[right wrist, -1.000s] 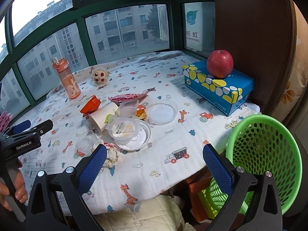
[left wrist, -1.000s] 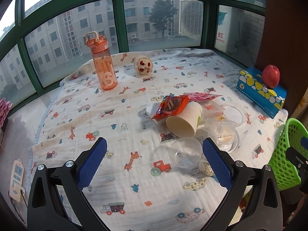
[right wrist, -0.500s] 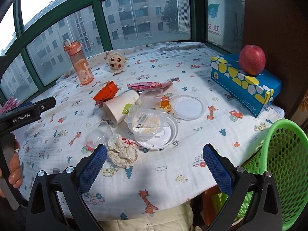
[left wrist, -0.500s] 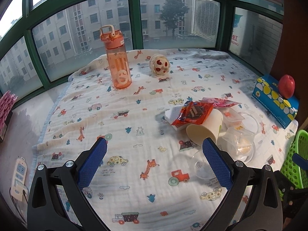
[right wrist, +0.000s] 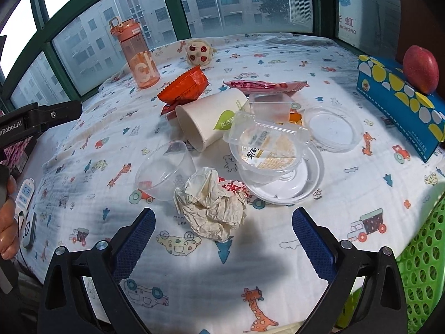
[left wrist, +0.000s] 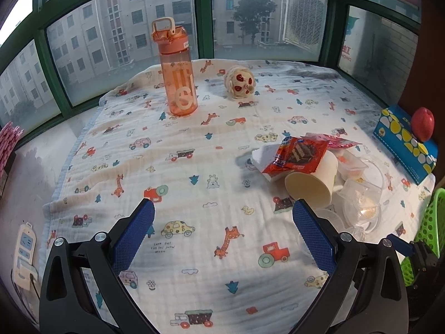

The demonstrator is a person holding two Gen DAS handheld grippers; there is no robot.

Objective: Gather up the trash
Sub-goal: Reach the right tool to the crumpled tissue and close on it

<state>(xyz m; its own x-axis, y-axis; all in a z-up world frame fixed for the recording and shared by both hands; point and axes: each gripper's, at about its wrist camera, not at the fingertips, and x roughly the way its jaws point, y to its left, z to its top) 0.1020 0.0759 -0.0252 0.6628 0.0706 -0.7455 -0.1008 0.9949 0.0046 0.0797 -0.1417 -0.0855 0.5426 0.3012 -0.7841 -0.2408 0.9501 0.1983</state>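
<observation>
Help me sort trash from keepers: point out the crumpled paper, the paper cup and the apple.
crumpled paper point(right wrist: 212, 204), right wrist view, middle of the wad
paper cup point(right wrist: 207, 117), right wrist view, its side wall
apple point(right wrist: 420, 69), right wrist view, its front

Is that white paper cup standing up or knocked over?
Knocked over: the paper cup lies on its side, its open mouth facing the camera.

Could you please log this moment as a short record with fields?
surface: cartoon-print cloth
left gripper: open, empty, above bare cloth
right gripper: open, empty, facing crumpled paper
trash pile: paper cup on its side, orange wrapper, pink wrapper, clear plastic cup, clear containers
bin: green basket, right edge
not trash: orange bottle, apple on tissue box
</observation>
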